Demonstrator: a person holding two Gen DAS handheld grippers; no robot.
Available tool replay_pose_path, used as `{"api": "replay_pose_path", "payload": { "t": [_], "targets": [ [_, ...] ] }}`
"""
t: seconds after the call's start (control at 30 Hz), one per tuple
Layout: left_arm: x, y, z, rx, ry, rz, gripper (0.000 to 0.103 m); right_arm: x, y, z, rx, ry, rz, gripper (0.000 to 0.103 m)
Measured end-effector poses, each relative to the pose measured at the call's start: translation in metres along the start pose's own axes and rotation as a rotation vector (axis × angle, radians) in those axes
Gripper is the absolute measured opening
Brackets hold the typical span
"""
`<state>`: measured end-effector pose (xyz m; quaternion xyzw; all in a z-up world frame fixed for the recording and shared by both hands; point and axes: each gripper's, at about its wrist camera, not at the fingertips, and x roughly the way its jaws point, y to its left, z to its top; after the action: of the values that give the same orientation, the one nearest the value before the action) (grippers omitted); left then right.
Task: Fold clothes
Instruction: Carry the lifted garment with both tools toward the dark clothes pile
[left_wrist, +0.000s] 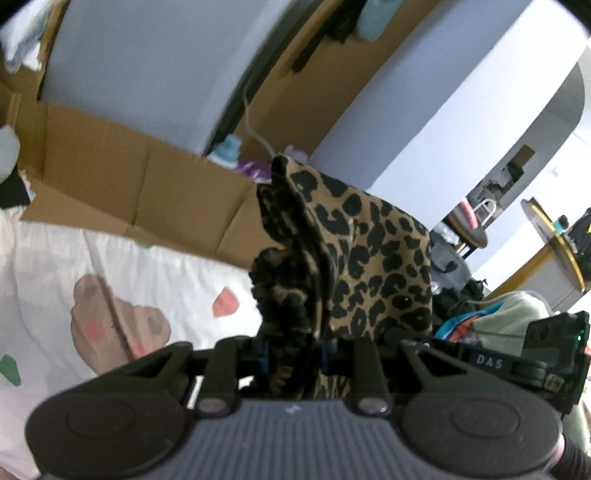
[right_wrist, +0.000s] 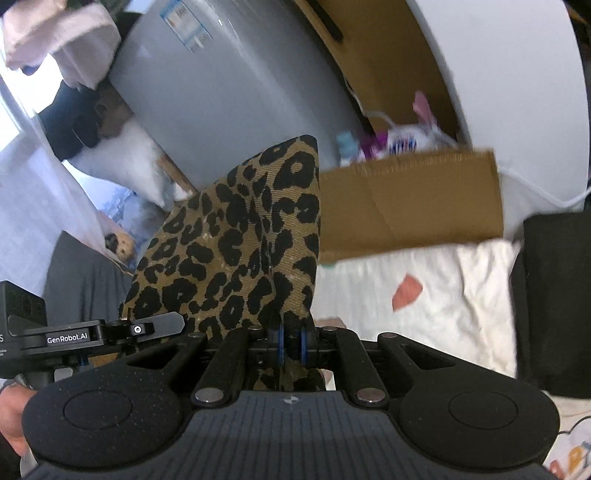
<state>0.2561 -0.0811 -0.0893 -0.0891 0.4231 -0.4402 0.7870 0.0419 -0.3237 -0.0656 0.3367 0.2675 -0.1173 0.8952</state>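
— Leopard-print cloth (left_wrist: 365, 258) fills the middle of both our views. Where do we have it?

— We have it pinched in both claws. In the left wrist view the left claw (left_wrist: 293, 356) is closed on a bunched, ruffled edge at the lower centre, and the cloth rises from there toward the upper middle of the frame.

— And on the other side?

— In the right wrist view the right claw (right_wrist: 291, 345) is clamped on a fold of the same cloth (right_wrist: 236, 240) at the lower centre. The cloth stands up from the fingers in a peak, lifted off the bed.

— What lies behind it?

— We see a white bedsheet (left_wrist: 110, 266) with pink and green shapes at the lower left of the left view, and the same sheet (right_wrist: 424, 302) at the right of the right view. A cardboard box (left_wrist: 129, 177) sits at its far edge, across the left and centre of the left view.

— Can we see each other's tools?

— Yes. The right tool shows at the lower right of the left view, and the left tool at the lower left of the right view, with part of a hand (right_wrist: 13, 417) below it.
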Motion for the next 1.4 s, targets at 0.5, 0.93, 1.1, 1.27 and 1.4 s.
{"api": "replay_pose_path", "payload": {
  "t": [0.5,0.93,1.1,1.27,1.4],
  "targets": [
    [-0.052,-0.12,0.047,0.05,-0.095,-0.09,0.025,-0.139,0.047,0.089,-0.067,-0.168,-0.046,0.007],
    [-0.076,-0.201,0.073,0.058,-0.168,-0.183,0.025,-0.245,0.082,0.16,-0.183,-0.256,-0.108,0.007],
    [-0.063,-0.216,0.074,0.052,-0.159,-0.22,0.025,-0.275,0.079,0.17,-0.214,-0.265,-0.123,0.007],
    [-0.04,-0.232,0.072,0.069,-0.134,-0.258,0.025,-0.293,0.06,0.171,-0.217,-0.27,-0.138,0.006],
    [-0.018,-0.244,0.064,0.093,-0.105,-0.279,0.025,-0.294,0.035,0.161,-0.194,-0.277,-0.165,0.006]
  ]
}}
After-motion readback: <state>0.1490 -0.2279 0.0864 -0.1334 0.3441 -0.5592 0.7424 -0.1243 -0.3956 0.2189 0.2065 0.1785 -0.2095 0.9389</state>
